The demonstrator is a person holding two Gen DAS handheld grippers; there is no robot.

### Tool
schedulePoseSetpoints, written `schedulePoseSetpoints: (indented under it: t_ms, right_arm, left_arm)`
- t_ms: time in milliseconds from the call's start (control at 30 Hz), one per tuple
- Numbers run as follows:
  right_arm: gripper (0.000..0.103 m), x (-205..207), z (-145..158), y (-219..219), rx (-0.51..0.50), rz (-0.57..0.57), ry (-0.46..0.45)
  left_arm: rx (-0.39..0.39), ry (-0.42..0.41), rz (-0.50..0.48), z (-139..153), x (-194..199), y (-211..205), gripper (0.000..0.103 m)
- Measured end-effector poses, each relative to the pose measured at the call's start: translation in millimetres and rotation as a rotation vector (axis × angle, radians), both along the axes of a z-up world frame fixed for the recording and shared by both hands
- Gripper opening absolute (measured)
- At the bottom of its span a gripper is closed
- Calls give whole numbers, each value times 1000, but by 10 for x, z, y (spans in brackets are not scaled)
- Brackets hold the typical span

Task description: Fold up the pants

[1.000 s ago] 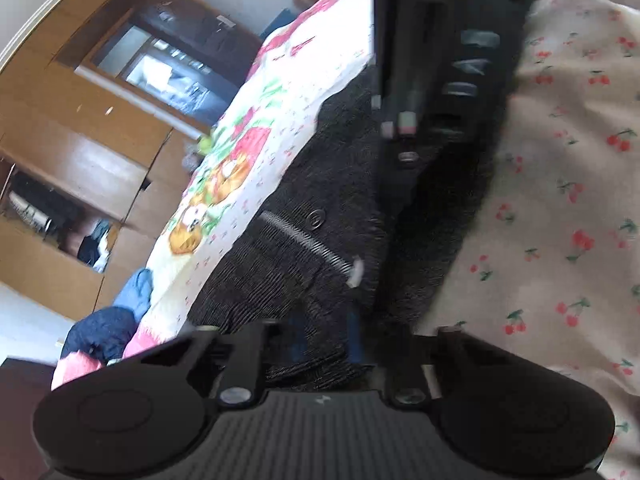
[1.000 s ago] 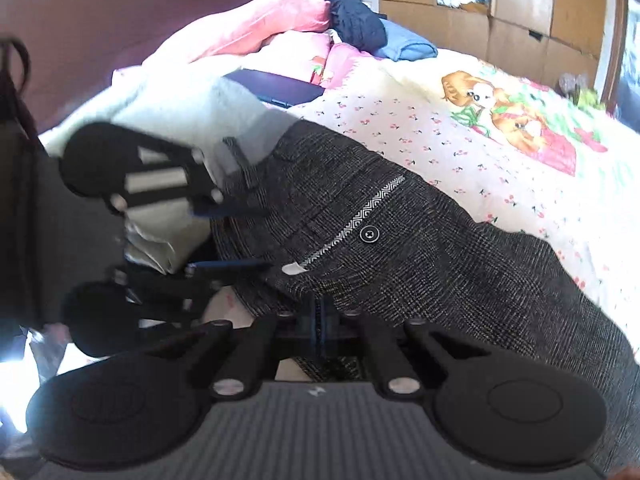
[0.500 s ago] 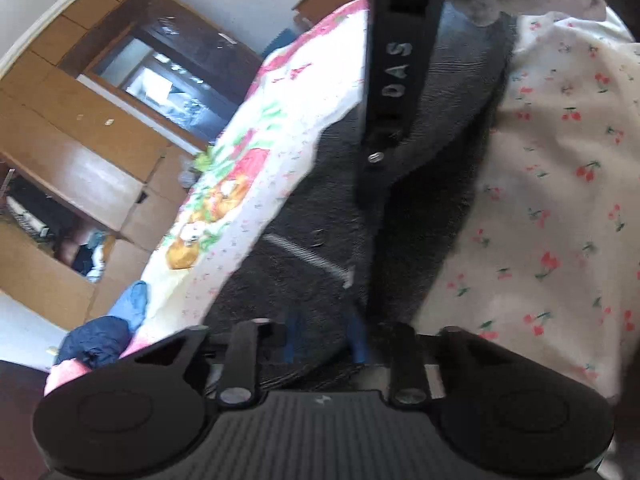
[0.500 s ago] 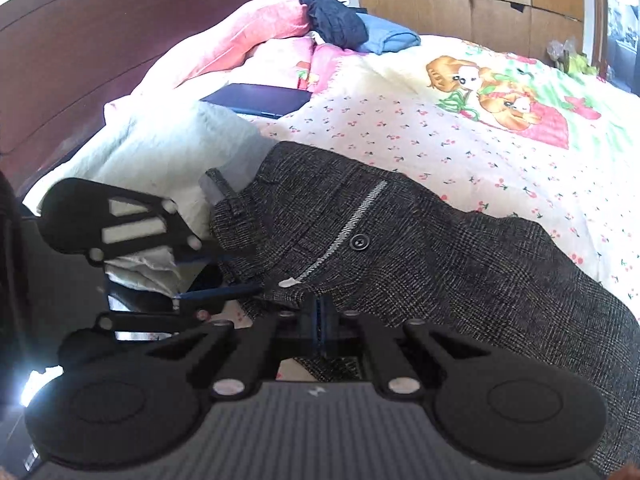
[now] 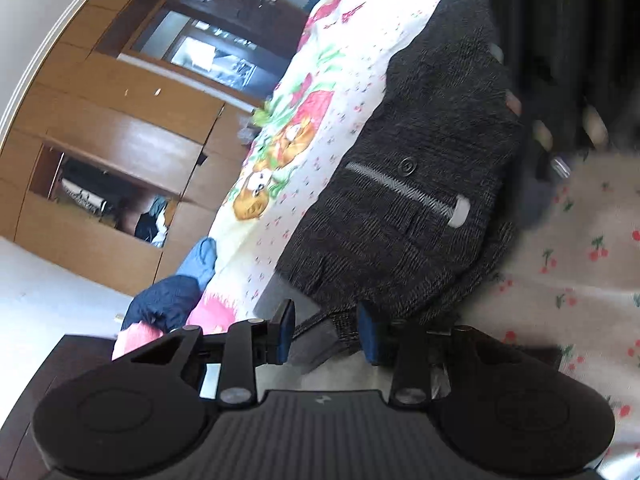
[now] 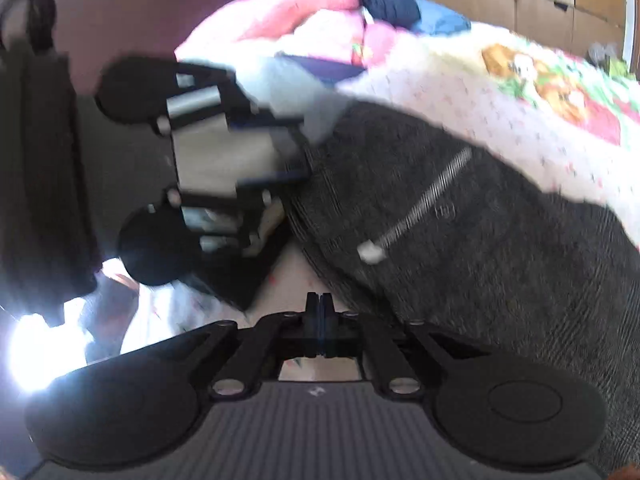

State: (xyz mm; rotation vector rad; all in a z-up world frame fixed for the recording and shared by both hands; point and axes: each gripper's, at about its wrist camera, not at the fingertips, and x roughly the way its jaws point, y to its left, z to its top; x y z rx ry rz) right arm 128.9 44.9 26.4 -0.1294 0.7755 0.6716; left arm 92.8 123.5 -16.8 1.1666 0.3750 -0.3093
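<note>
Our left gripper (image 5: 326, 330) has just parted, blue pads clear of the dark grey tweed pants (image 5: 424, 184) on the cherry-print bedsheet's (image 5: 580, 264) near edge, our right gripper (image 6: 319, 314) clenched empty, wooden wardrobes (image 5: 112, 128) beyond.

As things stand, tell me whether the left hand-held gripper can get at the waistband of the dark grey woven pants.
Probably yes. The left hand-held gripper stands open with the waistband edge of the dark grey woven pants lying between its fingers, and nothing blocks it.
</note>
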Motion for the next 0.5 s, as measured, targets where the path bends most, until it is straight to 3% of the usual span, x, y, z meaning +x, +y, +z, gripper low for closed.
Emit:
schedulePoseSetpoints:
  t_ms: [100, 133, 233, 300, 367, 500]
  right_arm:
    - [14, 19, 57, 121, -41, 33, -127]
    - [23, 41, 43, 172, -38, 41, -149]
    - [23, 160, -72, 371, -71, 95, -174]
    - [21, 193, -207, 478, -123, 121, -209]
    - [21, 236, -350, 531, -169, 126, -170]
    - [25, 254, -344, 484, -126, 104, -119]
  left_arm:
    - [17, -24, 12, -15, -20, 15, 50]
    - [6, -20, 17, 5, -7, 3, 50]
    - [-90, 39, 22, 156, -29, 95, 50]
    - [-84, 19, 45, 180, -33, 142, 50]
    - [-92, 6, 60, 212, -7, 190, 50]
    - [-132, -6, 52, 212, 5, 75, 50]
